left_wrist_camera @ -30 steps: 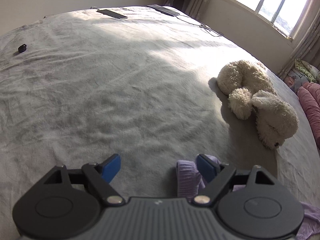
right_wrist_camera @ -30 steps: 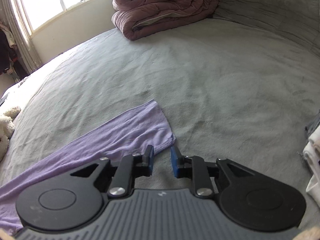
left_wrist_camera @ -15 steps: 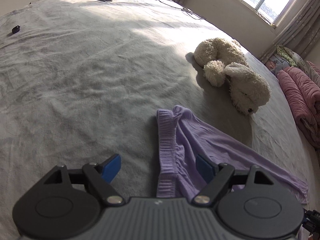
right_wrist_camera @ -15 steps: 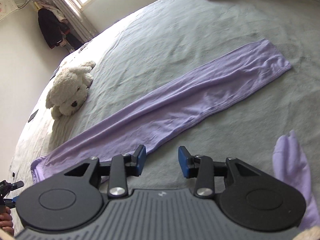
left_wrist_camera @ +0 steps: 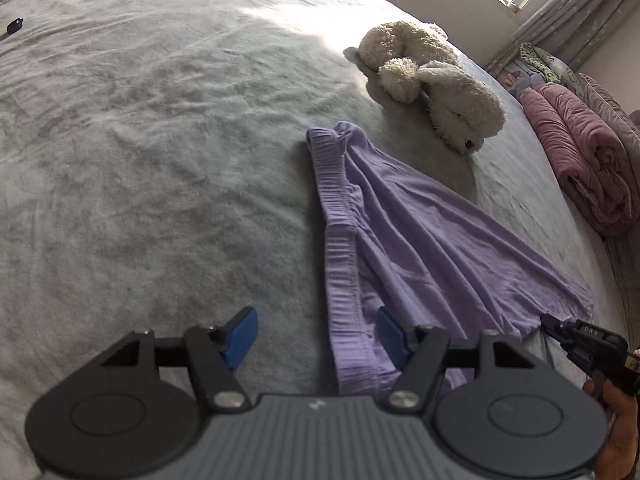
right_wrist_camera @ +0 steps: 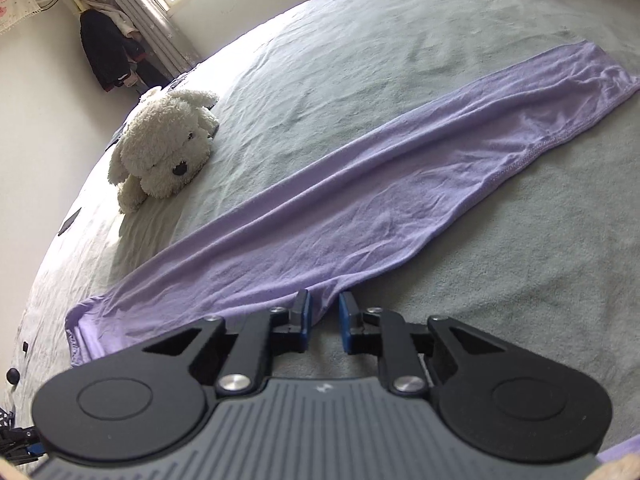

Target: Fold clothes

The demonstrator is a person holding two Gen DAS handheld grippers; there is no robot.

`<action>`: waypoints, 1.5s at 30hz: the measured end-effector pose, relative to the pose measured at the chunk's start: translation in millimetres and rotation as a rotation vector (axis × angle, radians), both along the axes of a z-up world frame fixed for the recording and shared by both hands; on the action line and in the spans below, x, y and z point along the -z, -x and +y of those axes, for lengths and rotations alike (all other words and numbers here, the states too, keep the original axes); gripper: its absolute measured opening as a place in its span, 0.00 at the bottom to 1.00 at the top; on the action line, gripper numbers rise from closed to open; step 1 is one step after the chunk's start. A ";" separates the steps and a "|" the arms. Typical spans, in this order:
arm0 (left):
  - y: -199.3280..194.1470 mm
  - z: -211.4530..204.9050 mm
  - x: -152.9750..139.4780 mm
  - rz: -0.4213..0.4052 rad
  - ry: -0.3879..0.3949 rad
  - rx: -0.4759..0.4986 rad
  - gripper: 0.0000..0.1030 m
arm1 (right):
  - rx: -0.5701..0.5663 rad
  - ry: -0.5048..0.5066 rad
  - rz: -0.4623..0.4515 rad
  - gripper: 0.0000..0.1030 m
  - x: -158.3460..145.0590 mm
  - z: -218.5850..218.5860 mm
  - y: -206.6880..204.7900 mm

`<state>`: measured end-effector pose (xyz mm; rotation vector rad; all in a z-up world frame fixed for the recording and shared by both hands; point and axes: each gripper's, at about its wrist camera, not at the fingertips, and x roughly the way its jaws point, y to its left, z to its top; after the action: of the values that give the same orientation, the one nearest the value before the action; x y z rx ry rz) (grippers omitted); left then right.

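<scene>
Purple trousers point(left_wrist_camera: 420, 240) lie stretched flat on the grey bed point(left_wrist_camera: 140, 180), both legs stacked into one long strip point(right_wrist_camera: 360, 192). The elastic waistband point(left_wrist_camera: 340, 264) runs toward my left gripper point(left_wrist_camera: 316, 334) and passes between its wide-open jaws, close to the right pad. My right gripper point(right_wrist_camera: 324, 320) sits at the near long edge of the leg. Its jaws stand only a narrow gap apart, and a small fold of that edge reaches between the tips. The left wrist view shows the right gripper point(left_wrist_camera: 548, 324) touching the cloth's edge at the far right.
A white plush dog point(left_wrist_camera: 440, 80) point(right_wrist_camera: 164, 144) lies beyond the trousers. A rolled pink quilt point(left_wrist_camera: 580, 160) sits at the bed's right side. A small black object point(left_wrist_camera: 15, 26) rests far left. Dark clothes point(right_wrist_camera: 108, 52) hang by the window. A hand point(left_wrist_camera: 616, 420) holds the right gripper.
The right gripper swung from the hem end to the middle of the leg's near edge, and its jaws narrowed. The left gripper drew back, bringing the whole waistband into view between its jaws.
</scene>
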<state>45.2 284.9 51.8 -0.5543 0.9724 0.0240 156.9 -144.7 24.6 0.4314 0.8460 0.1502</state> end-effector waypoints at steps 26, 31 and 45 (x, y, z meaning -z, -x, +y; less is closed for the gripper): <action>34.7 -18.3 9.8 0.017 0.063 -0.003 0.53 | 0.352 0.116 0.098 0.47 -11.9 -230.1 126.0; 30.3 -35.1 10.2 -0.008 -0.005 0.012 0.29 | 0.225 0.104 0.065 0.47 -15.5 -223.2 127.7; 48.2 -2.6 -15.6 -0.086 -0.075 -0.077 0.20 | 0.079 0.152 -0.059 0.01 -36.5 -186.5 127.6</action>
<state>-3.0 282.3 67.4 -0.5196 0.8631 0.1043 29.3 -331.3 61.1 0.3153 0.7751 0.0254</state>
